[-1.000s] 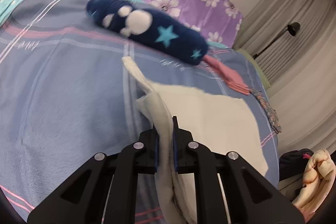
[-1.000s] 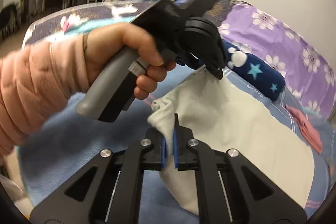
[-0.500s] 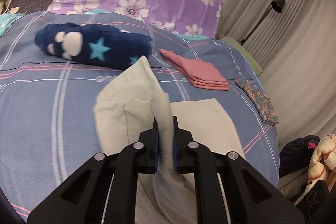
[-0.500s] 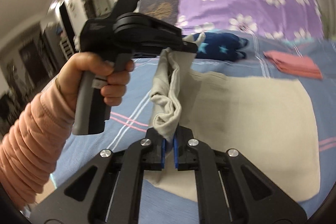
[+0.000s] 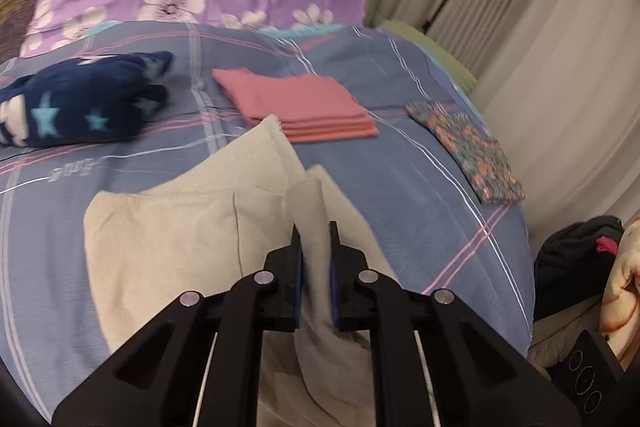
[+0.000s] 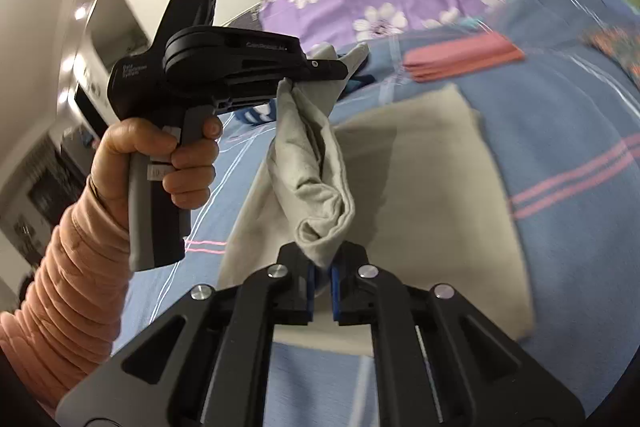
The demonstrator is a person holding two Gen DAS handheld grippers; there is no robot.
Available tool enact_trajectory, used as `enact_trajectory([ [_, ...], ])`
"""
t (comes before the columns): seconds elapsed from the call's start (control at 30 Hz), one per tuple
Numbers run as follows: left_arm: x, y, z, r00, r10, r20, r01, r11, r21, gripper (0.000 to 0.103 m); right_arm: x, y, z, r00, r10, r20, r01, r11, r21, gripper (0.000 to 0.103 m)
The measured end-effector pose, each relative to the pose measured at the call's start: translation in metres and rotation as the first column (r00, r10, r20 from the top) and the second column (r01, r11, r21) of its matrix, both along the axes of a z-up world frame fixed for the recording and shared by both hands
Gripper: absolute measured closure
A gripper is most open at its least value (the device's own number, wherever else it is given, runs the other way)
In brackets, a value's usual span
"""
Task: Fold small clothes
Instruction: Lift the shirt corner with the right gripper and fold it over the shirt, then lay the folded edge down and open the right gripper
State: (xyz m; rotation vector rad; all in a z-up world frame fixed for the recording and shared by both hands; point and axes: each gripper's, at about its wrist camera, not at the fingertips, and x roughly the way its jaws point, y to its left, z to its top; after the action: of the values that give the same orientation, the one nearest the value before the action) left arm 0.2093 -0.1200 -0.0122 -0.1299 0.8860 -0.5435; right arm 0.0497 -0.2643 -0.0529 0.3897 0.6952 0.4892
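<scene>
Left wrist view: left gripper [image 5: 315, 255] pinched one edge of the beige cotton garment [image 5: 180, 227], right gripper [image 6: 322, 277] pinched another, lifting it over the blue plaid bed [image 5: 420, 187], prob. to carry one half across w/o bunching.

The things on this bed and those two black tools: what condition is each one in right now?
Beige garment: partly lifted, one side doubled over.
Left gripper: jaws clamped on the beige garment.
Right gripper: jaws clamped on the beige garment.
Pink cloth: folded, lying flat.
Floral cloth: folded, lying flat.
Navy star blanket: rolled up.
</scene>
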Motion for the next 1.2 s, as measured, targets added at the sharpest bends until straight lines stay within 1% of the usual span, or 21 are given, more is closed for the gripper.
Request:
enact_trajectory([
  [0.13, 0.007, -0.038, -0.014, 0.999, -0.035, -0.018, 0.036, 0.998, 0.054, 0.093, 0.0, -0.029, -0.015, 0.997, -0.059, -0.044, 0.06, 0.998, 0.026, 0.098],
  [0.23, 0.012, -0.061, -0.027, 0.998, -0.054, -0.039, 0.057, 0.994, 0.095, 0.093, 0.0, -0.041, -0.024, 0.995, -0.07, -0.074, 0.074, 0.996, 0.05, 0.098],
  [0.33, 0.016, -0.074, -0.041, 0.997, -0.058, -0.046, 0.064, 0.987, 0.149, 0.093, -0.001, -0.049, -0.033, 0.992, -0.079, -0.097, 0.085, 0.994, 0.062, 0.098],
  [0.43, 0.022, -0.086, -0.057, 0.996, -0.059, -0.063, 0.069, 0.981, 0.179, 0.091, 0.002, -0.054, -0.043, 0.988, -0.077, -0.133, 0.088, 0.993, 0.077, 0.098],
  [0.47, 0.02, -0.089, -0.06, 0.996, -0.06, -0.059, 0.07, 0.98, 0.185, 0.087, 0.003, -0.055, -0.047, 0.986, -0.071, -0.15, 0.084, 0.993, 0.086, 0.097],
  [0.5, 0.018, -0.091, -0.061, 0.997, -0.061, -0.051, 0.07, 0.98, 0.188, 0.077, 0.004, -0.056, -0.051, 0.984, -0.064, -0.165, 0.08, 0.992, 0.094, 0.097],
  [0.53, 0.014, -0.094, -0.062, 0.996, -0.071, -0.046, 0.078, 0.979, 0.191, 0.072, 0.003, -0.057, -0.054, 0.983, -0.058, -0.177, 0.077, 0.992, 0.101, 0.097],
  [0.57, 0.01, -0.096, -0.061, 0.995, -0.084, -0.046, 0.092, 0.977, 0.193, 0.061, 0.003, -0.057, -0.056, 0.981, -0.053, -0.184, 0.074, 0.991, 0.107, 0.097],
  [0.6, 0.002, -0.098, -0.059, 0.994, -0.102, -0.042, 0.108, 0.974, 0.2, 0.056, 0.004, -0.058, -0.058, 0.981, -0.049, -0.19, 0.071, 0.991, 0.113, 0.097],
  [0.67, -0.012, -0.099, -0.053, 0.99, -0.142, -0.021, 0.144, 0.967, 0.21, 0.05, 0.001, -0.06, -0.06, 0.979, -0.041, -0.201, 0.068, 0.989, 0.131, 0.096],
  [0.7, -0.023, -0.097, -0.047, 0.987, -0.162, 0.001, 0.158, 0.963, 0.217, 0.044, 0.0, -0.061, -0.06, 0.978, -0.037, -0.205, 0.067, 0.988, 0.139, 0.095],
  [0.77, -0.042, -0.089, -0.038, 0.982, -0.182, 0.049, 0.165, 0.956, 0.243, 0.04, -0.001, -0.063, -0.059, 0.978, -0.037, -0.206, 0.067, 0.988, 0.141, 0.09],
  [0.8, -0.057, -0.079, -0.033, 0.979, -0.189, 0.083, 0.161, 0.951, 0.264, 0.037, -0.002, -0.063, -0.059, 0.978, -0.036, -0.206, 0.066, 0.988, 0.14, 0.089],
  [0.87, -0.077, -0.065, -0.028, 0.975, -0.186, 0.12, 0.145, 0.946, 0.29, 0.033, -0.006, -0.064, -0.057, 0.978, -0.031, -0.204, 0.06, 0.988, 0.14, 0.087],
  [0.93, -0.102, -0.042, -0.027, 0.971, -0.181, 0.157, 0.125, 0.941, 0.315, 0.032, -0.008, -0.065, -0.056, 0.978, -0.02, -0.205, 0.052, 0.987, 0.15, 0.082],
  [0.97, -0.11, -0.034, -0.027, 0.971, -0.176, 0.163, 0.116, 0.939, 0.324, 0.031, -0.009, -0.065, -0.056, 0.978, -0.012, -0.209, 0.046, 0.986, 0.158, 0.078],
  [1.07, -0.138, -0.002, -0.038, 0.976, -0.131, 0.171, 0.064, 0.935, 0.35, 0.029, -0.007, -0.063, -0.053, 0.976, -0.007, -0.216, 0.039, 0.988, 0.147, 0.074],
  [1.13, -0.154, 0.019, -0.048, 0.983, -0.085, 0.162, 0.023, 0.936, 0.351, 0.029, -0.006, -0.059, -0.049, 0.977, -0.018, -0.214, 0.043, 0.993, 0.114, 0.074],
  [1.17, -0.158, 0.025, -0.052, 0.985, -0.069, 0.156, 0.01, 0.937, 0.349, 0.029, -0.004, -0.058, -0.049, 0.976, -0.026, -0.215, 0.048, 0.994, 0.098, 0.078],
  [1.2, -0.162, 0.034, -0.058, 0.988, -0.047, 0.146, -0.006, 0.939, 0.345, 0.029, 0.0, -0.056, -0.048, 0.974, -0.049, -0.22, 0.067, 0.995, 0.072, 0.085],
])
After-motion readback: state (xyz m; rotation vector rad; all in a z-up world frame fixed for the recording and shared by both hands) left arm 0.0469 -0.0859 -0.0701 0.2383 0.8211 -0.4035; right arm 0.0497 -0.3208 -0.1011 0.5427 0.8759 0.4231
